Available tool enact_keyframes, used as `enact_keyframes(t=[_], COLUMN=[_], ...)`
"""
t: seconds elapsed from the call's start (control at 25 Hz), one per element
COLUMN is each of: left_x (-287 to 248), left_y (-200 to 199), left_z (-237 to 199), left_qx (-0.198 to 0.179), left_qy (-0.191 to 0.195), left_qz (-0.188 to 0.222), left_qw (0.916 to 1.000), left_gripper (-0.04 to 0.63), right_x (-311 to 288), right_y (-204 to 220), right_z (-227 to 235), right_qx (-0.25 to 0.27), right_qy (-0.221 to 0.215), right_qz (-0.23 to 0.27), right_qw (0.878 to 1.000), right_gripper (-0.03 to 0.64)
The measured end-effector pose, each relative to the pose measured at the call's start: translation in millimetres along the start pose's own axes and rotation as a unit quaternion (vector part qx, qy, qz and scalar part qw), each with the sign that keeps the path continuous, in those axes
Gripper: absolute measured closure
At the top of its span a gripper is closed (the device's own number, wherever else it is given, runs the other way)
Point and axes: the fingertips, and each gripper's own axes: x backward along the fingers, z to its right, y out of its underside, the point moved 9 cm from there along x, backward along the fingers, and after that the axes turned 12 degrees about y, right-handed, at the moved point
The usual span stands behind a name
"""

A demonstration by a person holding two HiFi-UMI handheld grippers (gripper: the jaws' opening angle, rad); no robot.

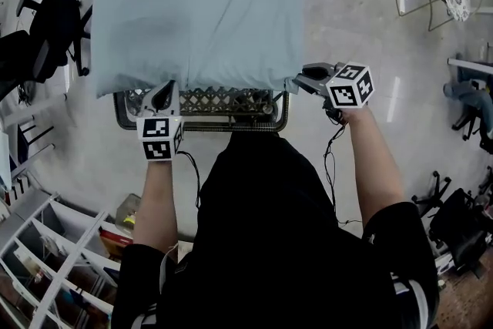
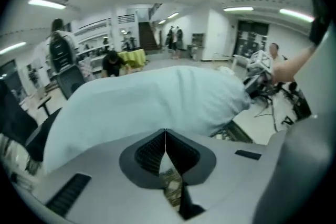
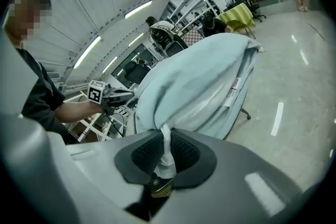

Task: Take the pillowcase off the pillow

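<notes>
Pillowcase (image 1: 196,15): pale blue and filled out, it lay across a wire basket (image 1: 231,101), overhanging both ends.
Left tongs (image 1: 163,92): shut tight at the near left edge, apparently nipping thin cloth.
Right tongs (image 1: 302,79): closed on a twist of cloth at the near right corner.

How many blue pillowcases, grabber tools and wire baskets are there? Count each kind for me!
pillowcase: 1
grippers: 2, the left gripper and the right gripper
wire basket: 1
Total: 4
</notes>
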Motion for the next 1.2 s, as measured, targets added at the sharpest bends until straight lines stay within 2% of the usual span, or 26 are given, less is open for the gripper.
enact_keyframes(t=[0.04, 0.12, 0.16, 0.24, 0.32, 0.4, 0.52, 0.6, 0.68, 0.76, 1.04, 1.2], left_x=[-11.4, -36.7, -48.7, -65.4, -73.1, -75.5, -74.3, -70.9, -67.0, -64.9, -66.7, -60.5], left_y=[-12.0, -27.4, -30.2, -28.4, -22.5, -16.9, -11.4, -7.9, -3.6, -1.2, -4.2, -6.1], left_z=[24.7, 64.5, 76.4, 84.2, 81.0, 79.5, 78.7, 74.4, 69.7, 66.3, 65.1, 66.4], left_qx=[-0.025, -0.068, -0.087, -0.108, -0.106, -0.108, -0.119, -0.12, -0.119, -0.119, -0.136, -0.138], left_qy=[0.035, 0.076, 0.078, 0.067, 0.065, 0.063, 0.048, 0.037, 0.03, 0.025, 0.012, 0.013], left_qz=[0.004, -0.005, -0.017, -0.048, -0.069, -0.076, -0.072, -0.075, -0.08, -0.085, -0.111, -0.109], left_qw=[0.9991, 0.9948, 0.993, 0.9907, 0.9899, 0.9892, 0.989, 0.9892, 0.9893, 0.9889, 0.9845, 0.9843], left_gripper=[0.58, 0.437, 0.385, 0.379, 0.377, 0.377, 0.384, 0.441, 0.512, 0.545, 0.586, 0.588], right_x=[-0.5, 1.3, 2.8, 3.4, -1.5, -7.2, -6.8, -0.5, 6.3, 5.7, -18.1, -10.2], right_y=[-0.2, 2.4, 5.0, 12.4, 23.4, 34.9, 44.1, 49.2, 55.6, 57.6, 40.5, 35.2], right_z=[-3.6, -8.0, -8.8, -7.9, -2.8, 5.0, 15.8, 25.0, 36.4, 41.5, 19.7, 29.5], right_qx=[0.013, 0.053, 0.071, 0.091, 0.098, 0.09, 0.052, 0.024, -0.004, -0.02, 0.004, 0.002], right_qy=[0.003, 0.011, 0.011, 0.007, 0.009, 0.013, 0.01, 0.009, 0.018, 0.021, -0.011, 0.041], right_qz=[-0.004, -0.01, -0.013, -0.021, -0.036, -0.042, -0.019, -0.002, 0.012, 0.024, 0.034, 0.057], right_qw=[1.0, 0.998, 0.997, 0.996, 0.995, 0.995, 0.998, 1.0, 1.0, 0.999, 0.999, 0.998], right_gripper=[0.571, 0.548, 0.541, 0.531, 0.508, 0.506, 0.48, 0.451, 0.456, 0.456, 0.456, 0.456])
